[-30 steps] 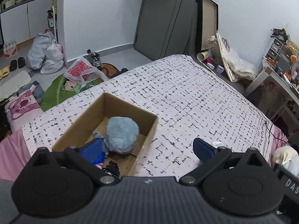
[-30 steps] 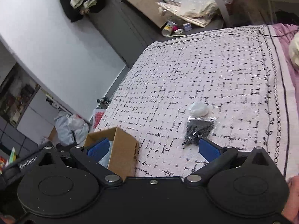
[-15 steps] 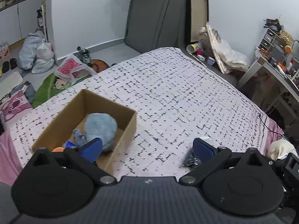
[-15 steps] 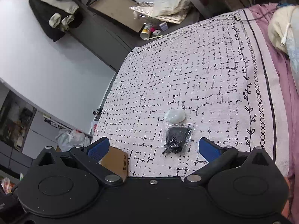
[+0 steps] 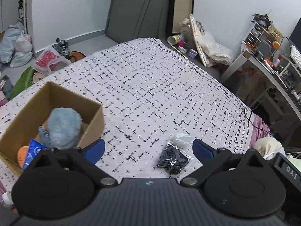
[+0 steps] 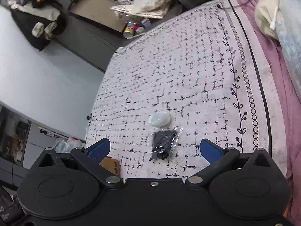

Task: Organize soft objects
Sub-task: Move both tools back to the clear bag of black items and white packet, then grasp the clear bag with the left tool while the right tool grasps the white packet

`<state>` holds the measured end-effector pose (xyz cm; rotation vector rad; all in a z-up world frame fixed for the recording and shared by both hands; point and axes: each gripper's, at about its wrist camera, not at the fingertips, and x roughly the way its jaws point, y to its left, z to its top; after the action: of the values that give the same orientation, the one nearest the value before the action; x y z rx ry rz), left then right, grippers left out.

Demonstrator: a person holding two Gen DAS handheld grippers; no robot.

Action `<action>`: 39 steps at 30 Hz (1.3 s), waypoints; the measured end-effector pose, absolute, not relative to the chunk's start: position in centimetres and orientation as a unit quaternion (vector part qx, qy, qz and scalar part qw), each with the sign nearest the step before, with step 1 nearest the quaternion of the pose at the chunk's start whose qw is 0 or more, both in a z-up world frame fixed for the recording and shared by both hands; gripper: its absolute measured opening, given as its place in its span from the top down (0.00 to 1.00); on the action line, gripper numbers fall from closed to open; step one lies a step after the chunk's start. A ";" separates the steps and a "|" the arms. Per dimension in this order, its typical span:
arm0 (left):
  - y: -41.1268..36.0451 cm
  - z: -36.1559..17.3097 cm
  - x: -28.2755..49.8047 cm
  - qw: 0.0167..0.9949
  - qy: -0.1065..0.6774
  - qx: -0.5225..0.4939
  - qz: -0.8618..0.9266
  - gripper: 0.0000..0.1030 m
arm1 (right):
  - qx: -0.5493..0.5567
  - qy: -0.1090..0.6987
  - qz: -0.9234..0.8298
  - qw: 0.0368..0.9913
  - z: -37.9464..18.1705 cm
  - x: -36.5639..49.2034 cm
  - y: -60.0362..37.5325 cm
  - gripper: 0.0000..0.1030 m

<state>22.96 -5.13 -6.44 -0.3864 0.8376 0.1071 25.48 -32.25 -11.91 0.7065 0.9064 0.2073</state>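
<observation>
— What is seen of the soft things left on the bed?

— A black item sealed in a clear plastic bag (image 6: 163, 144) is found lying flat on the patterned bedspread (image 6: 188, 71). A small white pouch (image 6: 160, 119) is set just beyond it, touching or all but touching the bag's far edge. In the left wrist view the same bagged item (image 5: 174, 159) and white pouch (image 5: 181, 139) are shown low and right of centre, close to the right-hand blue pad.

— And the grippers?

— The right gripper (image 6: 153, 148) is held above the bedspread with its jaws spread wide; the bagged item is framed between the blue pads, though nothing is touched or pinched. The left gripper (image 5: 148, 148) is likewise held with jaws wide apart and empty.

— What has been put away?

— A cardboard box (image 5: 17, 116) is placed on the bedspread, well apart from the bagged item, to the left. A fluffy pale-blue ball (image 5: 64, 128) is seen inside it, with a blue packet (image 5: 33, 151) and something orange (image 5: 22, 155) partly hidden at the near end. Only a corner of the box (image 6: 111, 166) is caught in the right wrist view.

— Beyond the bed?

— Filled plastic bags (image 5: 17, 47) are seen on the floor to the left, and a cluttered desk (image 5: 270, 64) to the right.
</observation>
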 end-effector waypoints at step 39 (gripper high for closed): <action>-8.4 -19.7 32.1 0.816 0.517 -0.257 -0.025 0.55 | 0.333 0.427 0.083 0.836 -17.8 32.2 -30.2 0.14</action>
<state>32.12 -8.38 -19.72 -0.5480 1.1026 -0.0523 32.22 -30.16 -17.84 0.7049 0.9047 0.1746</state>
